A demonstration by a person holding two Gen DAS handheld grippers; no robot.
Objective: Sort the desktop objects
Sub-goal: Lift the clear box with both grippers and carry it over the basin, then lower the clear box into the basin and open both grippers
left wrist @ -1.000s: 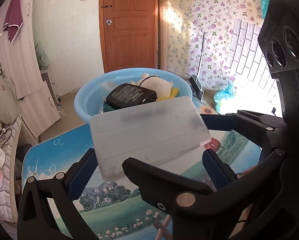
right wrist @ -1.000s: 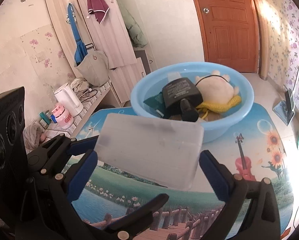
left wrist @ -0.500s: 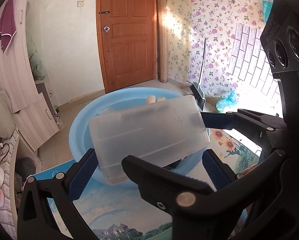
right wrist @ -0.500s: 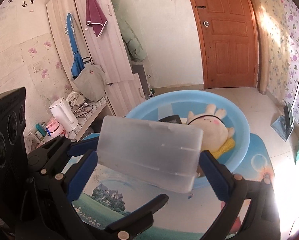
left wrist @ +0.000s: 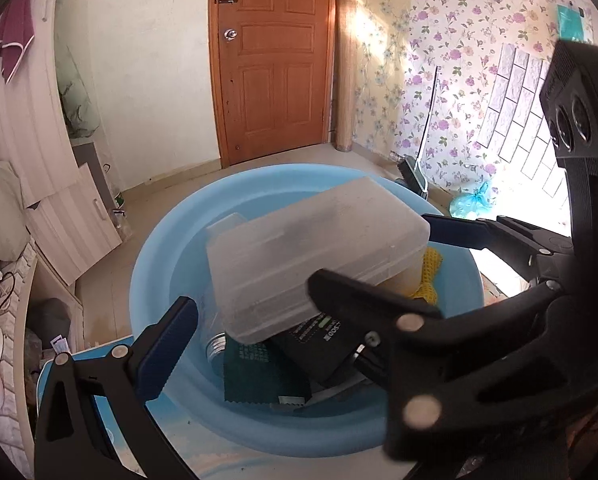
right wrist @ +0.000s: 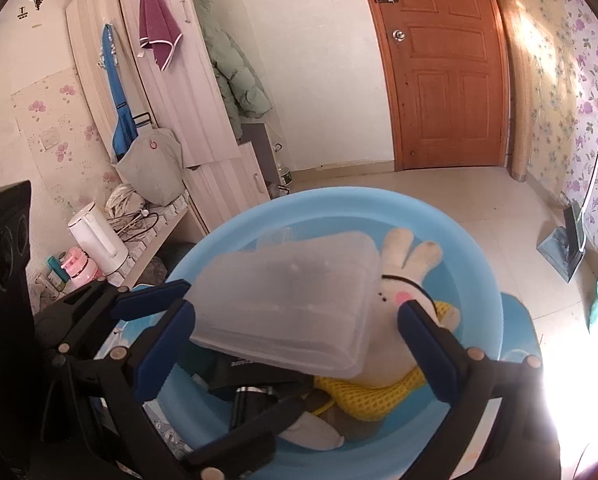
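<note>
frosted plastic box moved from bench to over blue basin | left claw and right claw both spread, box looks released | drop nearly done

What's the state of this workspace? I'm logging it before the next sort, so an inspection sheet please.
Surface: picture-print table under the basin.
Job's things: translucent box tilted over blue basin, atop its contents.
Clutter: plush rabbit, black pouch, green packet inside the basin.
Grippers: right gripper jaws wide, gap beside the box; left gripper grip unclear.
Cables: tangle beside the kettle.
Surroundings: wooden door, shut.
</note>
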